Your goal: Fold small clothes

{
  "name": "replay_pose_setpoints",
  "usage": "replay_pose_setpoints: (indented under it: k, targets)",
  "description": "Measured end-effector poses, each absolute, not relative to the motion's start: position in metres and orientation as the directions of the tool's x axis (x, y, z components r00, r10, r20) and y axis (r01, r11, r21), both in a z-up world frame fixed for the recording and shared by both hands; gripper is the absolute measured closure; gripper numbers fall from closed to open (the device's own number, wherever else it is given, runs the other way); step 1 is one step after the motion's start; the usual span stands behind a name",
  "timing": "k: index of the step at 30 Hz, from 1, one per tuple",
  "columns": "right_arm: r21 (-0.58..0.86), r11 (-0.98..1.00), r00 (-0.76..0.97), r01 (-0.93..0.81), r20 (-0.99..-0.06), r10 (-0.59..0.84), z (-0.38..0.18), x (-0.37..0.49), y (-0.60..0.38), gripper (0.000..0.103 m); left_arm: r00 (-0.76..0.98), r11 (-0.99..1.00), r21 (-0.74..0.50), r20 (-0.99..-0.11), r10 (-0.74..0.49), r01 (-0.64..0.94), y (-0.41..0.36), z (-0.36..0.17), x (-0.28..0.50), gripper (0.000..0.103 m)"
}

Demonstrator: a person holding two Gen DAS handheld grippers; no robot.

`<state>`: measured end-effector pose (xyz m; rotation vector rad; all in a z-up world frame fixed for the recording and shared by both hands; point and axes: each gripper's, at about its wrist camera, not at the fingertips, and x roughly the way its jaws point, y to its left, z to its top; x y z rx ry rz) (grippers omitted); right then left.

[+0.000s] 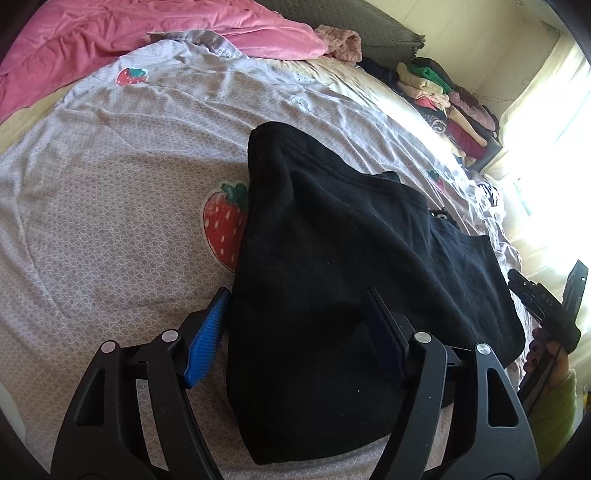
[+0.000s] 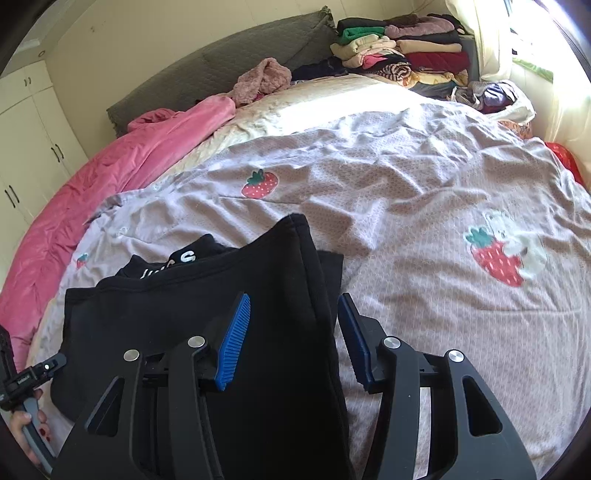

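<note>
Left gripper point(image 1: 297, 325) points down at a bed, jaws apart, blue ribbed pads point(image 1: 205, 341) clear of the cloth. A black garment point(image 1: 332, 266), folded over on itself, lies on the grey strawberry-print bedsheet point(image 1: 110, 184); its near end sits between the jaws, not pinched. One printed strawberry point(image 1: 221, 230) is partly covered by the garment's left edge. Right gripper point(image 1: 550, 306) visible at the right margin, held by a hand point(image 1: 546, 354); its jaws not visible. Pink blanket point(image 1: 155, 33) at the far side; stacked folded clothes point(image 1: 443, 92) beyond.
</note>
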<state>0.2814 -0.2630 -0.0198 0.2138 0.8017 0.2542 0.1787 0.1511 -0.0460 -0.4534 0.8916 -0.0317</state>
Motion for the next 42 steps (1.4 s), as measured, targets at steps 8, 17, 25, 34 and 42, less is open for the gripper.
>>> replay_pose_setpoints:
  k: [8, 17, 25, 34, 42]
  targets:
    - [0.233, 0.957, 0.583, -0.171, -0.759, 0.289, -0.034, 0.334, -0.245, 0.070, 0.613, 0.916, -0.373, -0.762, -0.210, -0.150, 0.143, -0.048, 0.182, 0.070]
    - [0.246, 0.951, 0.663, -0.189, -0.682, 0.308, -0.016, 0.324, -0.262, 0.096, 0.636, 0.941, -0.319, -0.751, -0.178, -0.114, 0.142, -0.028, 0.183, 0.095]
    - [0.202, 0.972, 0.628, -0.121, -0.743, 0.233, -0.044, 0.329, -0.267, 0.093, 0.602, 0.947, -0.288, -0.785, -0.150, -0.139, 0.142, -0.042, 0.192, 0.088]
    - [0.178, 0.977, 0.671, -0.119, -0.711, 0.211, -0.021, 0.303, -0.267, 0.072, 0.616, 0.956, -0.254, -0.780, -0.115, -0.144, 0.139, -0.024, 0.182, 0.083]
    - [0.199, 0.962, 0.693, -0.187, -0.668, 0.273, 0.001, 0.260, -0.255, 0.058, 0.631, 0.966, -0.229, -0.769, -0.104, -0.120, 0.134, -0.007, 0.175, 0.074]
